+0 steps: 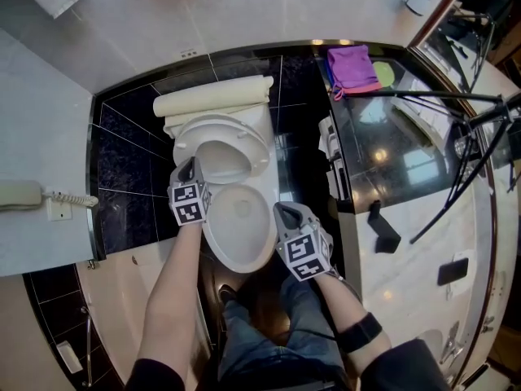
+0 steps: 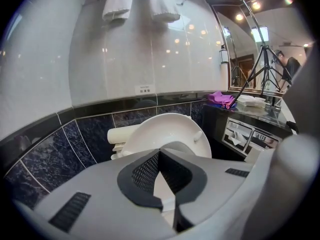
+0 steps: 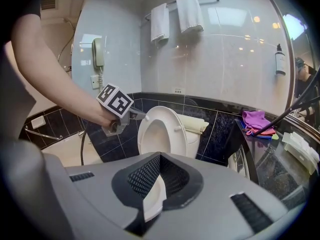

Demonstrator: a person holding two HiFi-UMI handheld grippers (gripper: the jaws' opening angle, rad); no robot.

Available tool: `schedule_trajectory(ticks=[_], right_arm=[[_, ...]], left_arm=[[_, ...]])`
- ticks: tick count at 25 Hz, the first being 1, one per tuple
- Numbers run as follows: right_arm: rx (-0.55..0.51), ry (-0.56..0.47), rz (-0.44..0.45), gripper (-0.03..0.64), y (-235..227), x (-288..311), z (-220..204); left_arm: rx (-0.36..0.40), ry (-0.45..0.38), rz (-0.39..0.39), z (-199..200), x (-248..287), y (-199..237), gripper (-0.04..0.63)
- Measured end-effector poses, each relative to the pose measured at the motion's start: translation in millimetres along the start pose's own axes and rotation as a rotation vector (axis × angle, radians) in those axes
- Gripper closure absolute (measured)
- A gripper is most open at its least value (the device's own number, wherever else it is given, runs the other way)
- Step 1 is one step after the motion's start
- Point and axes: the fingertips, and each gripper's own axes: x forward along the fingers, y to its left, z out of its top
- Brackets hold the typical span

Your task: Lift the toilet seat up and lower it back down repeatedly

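Observation:
The white toilet seat stands raised and tilted back toward the tank, over the open bowl. My left gripper is at the seat's left edge, its jaws shut to a point. In the right gripper view the left gripper has its tip against the rim of the seat. In the left gripper view the seat rises just past the closed left gripper. My right gripper hovers right of the bowl, shut and holding nothing; its closed jaws point at the toilet.
A glass counter with a purple cloth and a black tripod stands at the right. A control panel sits beside the toilet. A wall phone hangs at the left and towels hang above. My legs stand before the bowl.

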Motion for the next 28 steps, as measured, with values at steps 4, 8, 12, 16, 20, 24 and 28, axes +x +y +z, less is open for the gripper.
schedule_trajectory(ticks=[4,8,12,16,20,24,28], right_arm=[[-0.008,-0.012,0.012,0.607,13.6,-1.8,14.8],[-0.016,-0.018,0.008,0.606,24.4,-9.4,25.6],[-0.018,-0.026,0.001,0.606,32.7,-22.7,36.6],[-0.002,-0.032,-0.007,0.606,48.3,-43.0,45.9],[-0.002,-0.035,-0.009,0.606,65.2,-65.8,53.2],[0.000,-0.038,-0.017,0.606,80.5,-91.5,55.1],[0.007,-0.028,-0.032,0.606,90.4,-112.8,47.8]], left_arm=[[0.006,0.024,-0.032,-7.7,-33.1,-12.4,0.595],[0.022,0.023,-0.062,-10.9,-71.0,-23.6,0.595],[-0.001,0.022,-0.099,-9.5,-111.3,-29.4,0.595],[-0.003,0.007,-0.136,-5.5,-162.4,-31.9,0.595],[-0.015,-0.008,-0.164,1.8,-210.6,-32.5,0.595],[-0.014,-0.034,-0.176,13.3,-257.1,-25.9,0.595],[-0.042,-0.056,-0.185,15.4,-296.6,-17.8,0.595]])
